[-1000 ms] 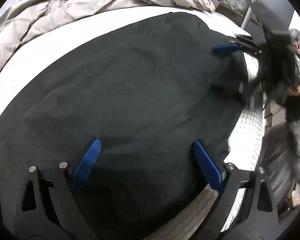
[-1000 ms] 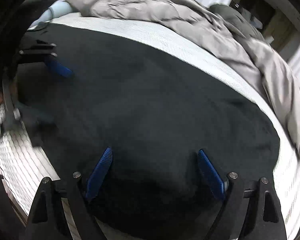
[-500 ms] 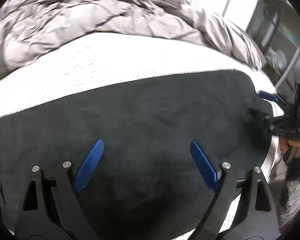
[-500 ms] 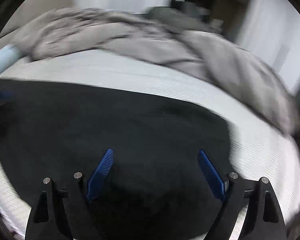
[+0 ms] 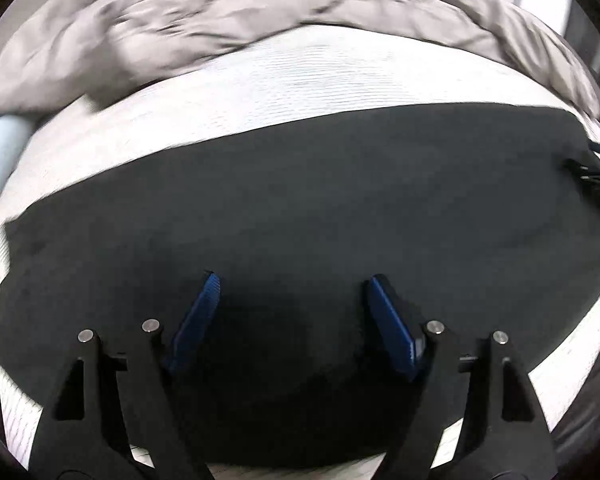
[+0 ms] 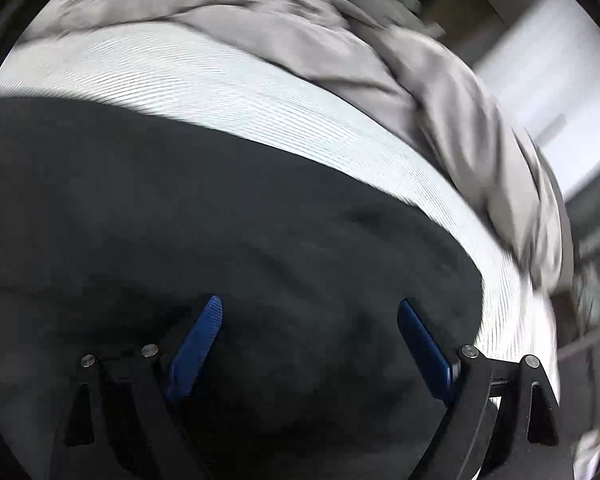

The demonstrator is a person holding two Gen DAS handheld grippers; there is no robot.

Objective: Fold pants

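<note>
Black pants (image 5: 320,200) lie spread flat across the white mattress (image 5: 300,76). My left gripper (image 5: 294,278) hovers over the near part of the pants. Its jaws are closing, with only flat cloth below them and nothing pinched between the blue pads (image 5: 198,320). In the right wrist view, the right gripper (image 6: 309,302) stands wide open over the pants (image 6: 220,208) near their right end, with nothing held. Black parts at the right edge of the left wrist view look like the right gripper's frame (image 5: 592,176); its jaws are not visible there.
A crumpled grey duvet (image 5: 240,20) is bunched along the far side of the bed and runs down the right side (image 6: 480,140). A pale blue roll (image 5: 0,152) lies at the far left. A strip of bare mattress (image 6: 240,92) separates pants and duvet.
Both views have swung round toward the duvet. The left gripper travelled along the pants and its jaws narrowed. The right gripper slid to the right edge of the left view.
</note>
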